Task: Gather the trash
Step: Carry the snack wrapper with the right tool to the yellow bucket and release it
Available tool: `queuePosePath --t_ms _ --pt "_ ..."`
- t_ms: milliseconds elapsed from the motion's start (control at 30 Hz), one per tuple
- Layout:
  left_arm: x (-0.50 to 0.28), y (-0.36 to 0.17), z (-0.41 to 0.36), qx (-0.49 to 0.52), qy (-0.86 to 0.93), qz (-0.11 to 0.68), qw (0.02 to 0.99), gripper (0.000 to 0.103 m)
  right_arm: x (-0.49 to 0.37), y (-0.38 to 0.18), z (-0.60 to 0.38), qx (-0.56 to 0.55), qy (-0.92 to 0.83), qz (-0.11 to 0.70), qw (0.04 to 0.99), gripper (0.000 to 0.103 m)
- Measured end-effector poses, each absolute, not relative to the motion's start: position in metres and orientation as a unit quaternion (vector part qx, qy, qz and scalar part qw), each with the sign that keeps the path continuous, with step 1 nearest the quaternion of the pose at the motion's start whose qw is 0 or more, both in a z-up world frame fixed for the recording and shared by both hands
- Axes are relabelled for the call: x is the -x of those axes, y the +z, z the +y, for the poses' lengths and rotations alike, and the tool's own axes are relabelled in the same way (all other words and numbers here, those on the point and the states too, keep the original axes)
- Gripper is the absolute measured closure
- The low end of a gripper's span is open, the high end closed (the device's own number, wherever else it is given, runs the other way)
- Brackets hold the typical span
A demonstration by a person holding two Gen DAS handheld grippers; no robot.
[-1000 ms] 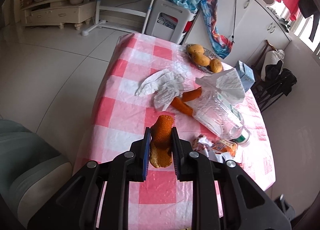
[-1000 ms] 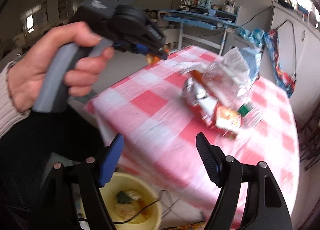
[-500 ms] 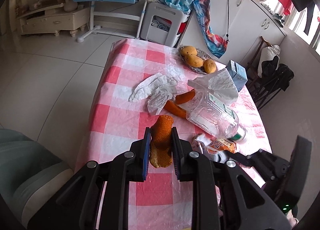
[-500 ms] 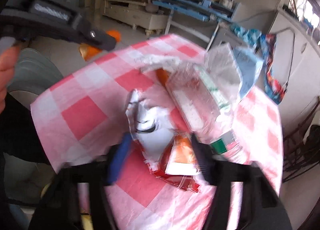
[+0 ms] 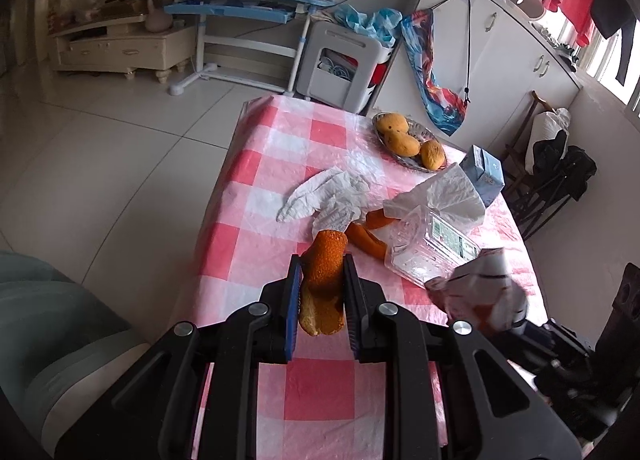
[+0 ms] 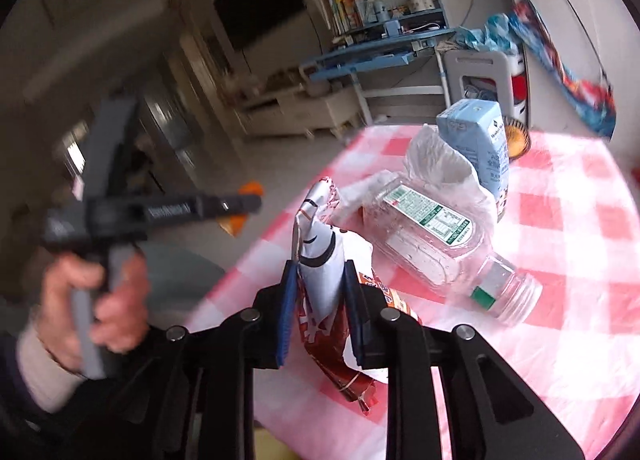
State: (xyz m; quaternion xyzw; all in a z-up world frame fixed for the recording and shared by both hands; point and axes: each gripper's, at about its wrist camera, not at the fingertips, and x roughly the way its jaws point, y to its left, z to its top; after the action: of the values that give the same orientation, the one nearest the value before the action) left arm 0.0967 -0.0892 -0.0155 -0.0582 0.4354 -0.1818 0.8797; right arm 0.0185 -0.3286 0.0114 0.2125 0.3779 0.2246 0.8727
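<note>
Orange peel [image 5: 322,284] sits clamped between the pads of my left gripper [image 5: 320,296], lifted clear of the table so I can carry it off while the other hand works. My right gripper [image 6: 320,300] is closing on the crumpled snack wrapper [image 6: 328,292], its jaws pinching the silvery upper fold because that part stands up off the cloth and is easiest to catch; the red lower end hangs by the table's near edge. More trash waits on the pink-and-white checked tablecloth [image 5: 280,163]: a squashed clear bottle [image 6: 436,244] on its side, crumpled tissue [image 5: 328,195], two more peel strips [image 5: 366,238] and a white plastic bag [image 5: 444,191]. A blue carton [image 6: 480,143] stands behind them, with a fruit bowl [image 5: 408,135] beyond. Pale floor tiles, a blue desk [image 5: 240,7] and white cabinets surround the table.
</note>
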Motion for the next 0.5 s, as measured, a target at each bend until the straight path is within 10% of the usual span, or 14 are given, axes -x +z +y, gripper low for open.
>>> queuePosePath --t_ms 500 --pt "-0.093 -0.014 -0.096 0.035 -0.176 0.423 0.888 0.084 -0.02 0.013 -0.341 -0.285 0.271 0.364 0.844 0.08"
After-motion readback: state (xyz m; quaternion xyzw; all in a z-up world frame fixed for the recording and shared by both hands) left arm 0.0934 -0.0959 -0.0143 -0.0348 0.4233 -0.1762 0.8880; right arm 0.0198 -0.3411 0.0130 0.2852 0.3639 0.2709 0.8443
